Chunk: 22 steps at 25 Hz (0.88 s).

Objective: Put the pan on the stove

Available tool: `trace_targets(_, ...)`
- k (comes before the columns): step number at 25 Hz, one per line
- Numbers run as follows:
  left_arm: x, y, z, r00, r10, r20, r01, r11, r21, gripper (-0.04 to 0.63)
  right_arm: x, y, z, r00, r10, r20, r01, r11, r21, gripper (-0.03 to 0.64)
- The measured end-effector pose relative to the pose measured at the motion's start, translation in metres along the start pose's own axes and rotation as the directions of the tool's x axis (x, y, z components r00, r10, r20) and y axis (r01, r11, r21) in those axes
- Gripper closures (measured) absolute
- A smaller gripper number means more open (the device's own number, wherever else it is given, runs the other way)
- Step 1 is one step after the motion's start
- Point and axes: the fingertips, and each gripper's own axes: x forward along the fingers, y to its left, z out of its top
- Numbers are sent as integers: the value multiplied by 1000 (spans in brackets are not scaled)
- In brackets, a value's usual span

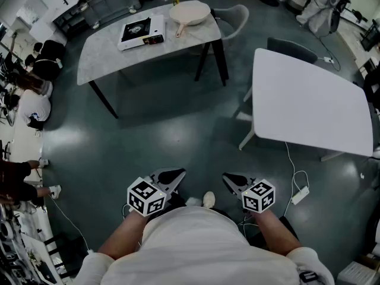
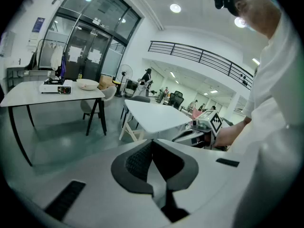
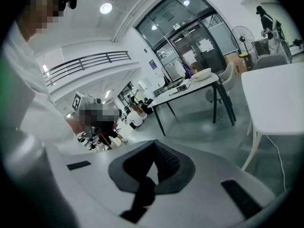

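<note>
Step in hand: approach, with no contact made. The pan (image 1: 190, 12) sits on the far grey worktop (image 1: 104, 61), just beside the stove (image 1: 142, 31) on its right and not on the burner, its handle angled toward the near edge. The left tongs (image 1: 172, 176) and right tongs (image 1: 233, 180) are held low by the body, well apart from that worktop. Each pair is closed with the pads meeting and nothing between them. Next move, by my reading: walk up, open one pair, take the handle, lift the pan and set it left onto the burner. Room: open floor (image 1: 172, 123) lies straight ahead. The white worktop (image 1: 309, 105) juts in from the right, its corner near the path. A chair (image 1: 237, 16) stands by the pan's end. A corded plug strip (image 1: 300, 195) lies on the floor at right, a possible snag.
</note>
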Motion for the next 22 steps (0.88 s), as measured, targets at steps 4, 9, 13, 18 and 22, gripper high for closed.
trace_targets(4,-7,33,16,998,13,63,-10,999,-49,577,25,-7,25,1000,-1,7,1,1000,0,614)
trace_targets(9,-18,95,31,993,31,116,-21,996,-85,577,69,-23,63,1000,-18,6,18,1000,-4,614)
trace_targets(13,-30,157,56,990,24,136,-11,996,-92,577,112,-27,109,999,-51,-16,51,998,-33,614)
trace_targets(18,-48,234,95,985,-2,172,14,998,-67,577,170,-43,181,993,-115,0,114,991,-68,614)
trace_targets(22,-67,290,112,982,-36,186,55,993,-102,577,221,-43,229,993,-114,15,114,992,-47,612)
